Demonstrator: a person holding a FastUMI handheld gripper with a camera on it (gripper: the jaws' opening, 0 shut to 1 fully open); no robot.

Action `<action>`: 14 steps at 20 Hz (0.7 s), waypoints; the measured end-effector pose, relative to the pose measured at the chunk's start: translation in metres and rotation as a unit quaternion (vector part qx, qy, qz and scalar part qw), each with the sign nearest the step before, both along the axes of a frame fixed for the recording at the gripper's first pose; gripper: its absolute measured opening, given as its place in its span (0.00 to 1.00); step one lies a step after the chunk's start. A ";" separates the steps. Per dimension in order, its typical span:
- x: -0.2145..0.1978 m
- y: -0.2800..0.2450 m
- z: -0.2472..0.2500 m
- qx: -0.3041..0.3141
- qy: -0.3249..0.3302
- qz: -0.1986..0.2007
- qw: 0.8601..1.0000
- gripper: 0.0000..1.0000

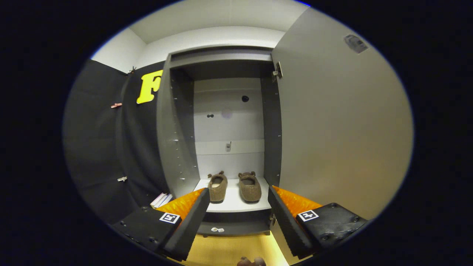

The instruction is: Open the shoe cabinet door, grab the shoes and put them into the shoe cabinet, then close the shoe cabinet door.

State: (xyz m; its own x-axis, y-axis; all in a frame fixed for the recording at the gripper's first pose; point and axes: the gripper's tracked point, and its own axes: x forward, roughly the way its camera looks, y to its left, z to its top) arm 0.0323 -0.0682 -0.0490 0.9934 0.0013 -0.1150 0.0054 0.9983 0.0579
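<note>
The gripper (238,208) is spread wide and grasps nothing — its fingers (192,218) point toward the shoe cabinet (177,147). Beyond the fingers, two brown shoes (234,187) stand side by side on the cabinet's white bottom shelf (232,201). The door (332,122) stands swung open at the right.

- A black cloth wall (99,147) hangs on the left, held by small clips (122,178).
- Above it run a white wall (122,50) and a pale ceiling (221,14).
- The floor (229,251) is yellowish and warmly lit.
- A few white books (161,200) lie on the floor at the foot of the cloth wall.
- Light falls softly from above, dimmer low down.
</note>
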 end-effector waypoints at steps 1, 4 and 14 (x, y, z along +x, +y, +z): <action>-0.014 -0.002 0.004 0.000 0.000 0.006 1.000 0.99; -0.062 -0.021 0.006 0.006 0.012 0.012 1.000 0.99; -0.182 -0.122 0.021 0.008 0.012 0.000 1.000 0.99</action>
State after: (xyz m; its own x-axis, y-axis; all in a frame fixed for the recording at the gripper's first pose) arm -0.1500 -0.1899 -0.0280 0.9903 0.0027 -0.1392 0.0077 0.9972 0.0739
